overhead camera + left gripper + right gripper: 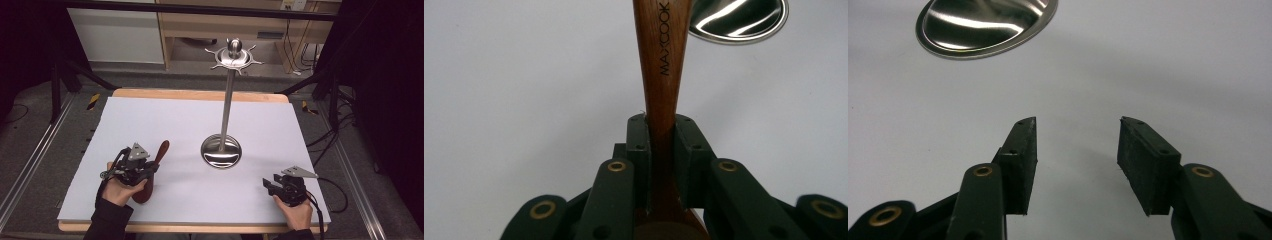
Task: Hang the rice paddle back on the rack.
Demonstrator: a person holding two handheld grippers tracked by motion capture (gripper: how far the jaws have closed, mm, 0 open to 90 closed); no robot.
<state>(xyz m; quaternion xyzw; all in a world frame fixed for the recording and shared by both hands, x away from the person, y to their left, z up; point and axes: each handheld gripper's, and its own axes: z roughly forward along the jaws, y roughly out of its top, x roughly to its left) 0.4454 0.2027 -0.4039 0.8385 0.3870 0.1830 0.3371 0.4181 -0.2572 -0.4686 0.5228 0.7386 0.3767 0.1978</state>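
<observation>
In the lower left of the high view the left gripper [146,167] is closed on a wooden utensil [161,152], dark reddish-brown and smooth. The utensil lies slanted on the white table cover [150,120]: its narrow handle end points to the upper right, toward the middle of the frame, and its wider rounded end shows below the hand, near the lower edge of the cover. In the left gripper view the two black jaws press the handle from both sides at its thinnest part, in the middle of the frame. The wood [659,65] has a fine grain and a soft shine, and the word MAXCOOK is printed along it in dark letters. The handle becomes broader toward the top of that frame.

The right gripper [270,184] rests in the lower right of the high view, held by the person's right hand [296,212]. In the right gripper view its jaws stand open with a wide gap, and between them is only the matte cover; the inner pads [1024,165] look rough and rubbery.

In the centre of the high view stands a metal stand [226,107], polished like a mirror: a round dished base [221,151], a thin straight pole, and at the top a disc with small hooks and a ball knob [234,46]. The base is near the tip of the utensil handle but apart from it. The cover lies on a table with a pale wooden edge [200,94]
</observation>
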